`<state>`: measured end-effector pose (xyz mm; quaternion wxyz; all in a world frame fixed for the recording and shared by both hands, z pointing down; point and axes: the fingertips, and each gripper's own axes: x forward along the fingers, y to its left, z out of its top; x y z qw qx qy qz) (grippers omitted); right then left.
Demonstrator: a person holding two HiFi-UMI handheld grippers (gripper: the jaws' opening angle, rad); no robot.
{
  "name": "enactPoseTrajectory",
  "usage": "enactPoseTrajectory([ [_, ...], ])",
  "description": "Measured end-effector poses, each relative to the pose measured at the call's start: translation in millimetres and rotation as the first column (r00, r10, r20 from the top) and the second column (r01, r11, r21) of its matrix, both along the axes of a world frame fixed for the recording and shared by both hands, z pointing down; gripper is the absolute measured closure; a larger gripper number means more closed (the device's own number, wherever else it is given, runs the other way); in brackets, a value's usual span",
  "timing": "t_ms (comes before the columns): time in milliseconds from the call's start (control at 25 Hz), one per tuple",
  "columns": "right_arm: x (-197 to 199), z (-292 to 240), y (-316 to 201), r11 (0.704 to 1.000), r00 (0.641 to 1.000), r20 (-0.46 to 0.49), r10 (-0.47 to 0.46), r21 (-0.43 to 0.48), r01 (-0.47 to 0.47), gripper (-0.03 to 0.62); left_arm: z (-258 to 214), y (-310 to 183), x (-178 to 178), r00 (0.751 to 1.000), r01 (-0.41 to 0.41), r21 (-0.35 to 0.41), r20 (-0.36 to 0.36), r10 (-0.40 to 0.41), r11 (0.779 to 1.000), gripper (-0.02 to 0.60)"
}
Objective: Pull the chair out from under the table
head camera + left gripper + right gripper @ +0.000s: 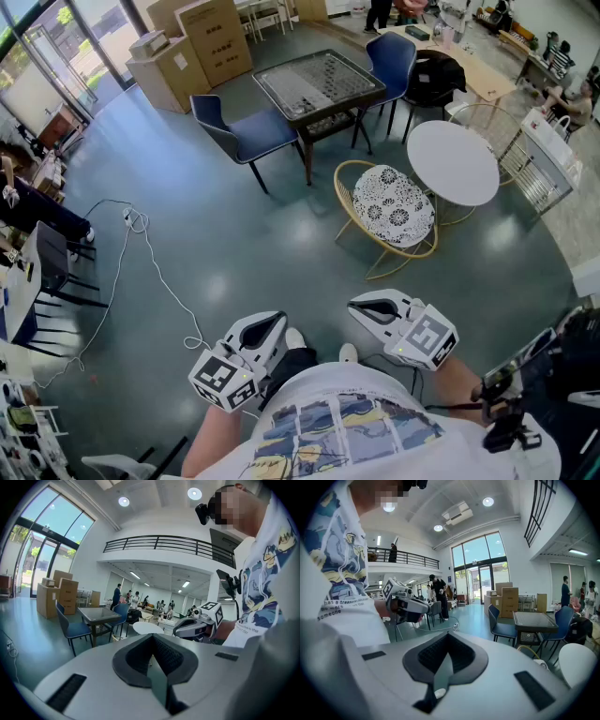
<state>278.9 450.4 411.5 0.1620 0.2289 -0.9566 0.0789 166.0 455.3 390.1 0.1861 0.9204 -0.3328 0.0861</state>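
A wicker chair with a patterned cushion (394,208) stands against a white round table (453,161). A blue chair (246,136) sits at the left side of a dark square table (319,82), and a second blue chair (391,61) at its far right. Both grippers hang close to my body, far from every chair. My left gripper (270,327) is shut and empty, and so is my right gripper (370,307). In the left gripper view the shut left gripper (153,661) faces the blue chair (70,624). In the right gripper view the right gripper (440,665) is shut.
A white cable (150,272) snakes over the grey floor at the left. Cardboard boxes (202,42) stand at the back left beside glass doors. A black chair (56,272) and a desk line the left edge. People sit and stand at the far tables (487,70).
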Motion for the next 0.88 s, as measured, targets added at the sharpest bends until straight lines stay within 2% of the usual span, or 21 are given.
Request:
enactPoseTrajectory([
  [200, -60.0, 5.5, -51.3, 0.996, 0.996, -0.02, -0.084, 0.026, 0.084, 0.585, 7.5, -44.1, -59.3, 0.997, 0.079, 0.033, -0.01, -0.079, 0.996, 0.574],
  [280, -80.4, -1.2, -65.2, 0.996, 0.995, -0.024, -0.092, 0.018, 0.093, 0.585, 3.6, -58.0, -77.5, 0.997, 0.082, 0.034, -0.015, -0.081, 0.996, 0.574],
  [440, -114.2, -3.1, -85.8, 0.997, 0.996, -0.027, -0.083, -0.007, 0.083, 0.584, 2.4, -83.7, -107.7, 0.999, 0.05, 0.022, -0.011, -0.05, 0.998, 0.574],
  [600, -151.8, -4.9, -107.8, 0.998, 0.998, 0.019, -0.057, -0.021, 0.058, 0.583, 4.2, -105.5, -140.6, 1.0, 0.017, 0.01, -0.012, -0.017, 1.0, 0.574],
  [800, -186.8, 2.8, -142.3, 1.0, 0.999, 0.036, -0.014, -0.024, 0.015, 0.578, 23.2, -139.6, -176.8, 1.0, 0.029, -0.024, 0.004, -0.029, 0.999, 0.572],
  [880, -198.3, 7.9, -159.2, 0.999, 1.0, 0.023, -0.009, -0.03, 0.01, 0.521, 29.5, -155.5, -187.5, 0.999, 0.031, -0.04, -0.009, -0.032, 0.999, 0.572],
])
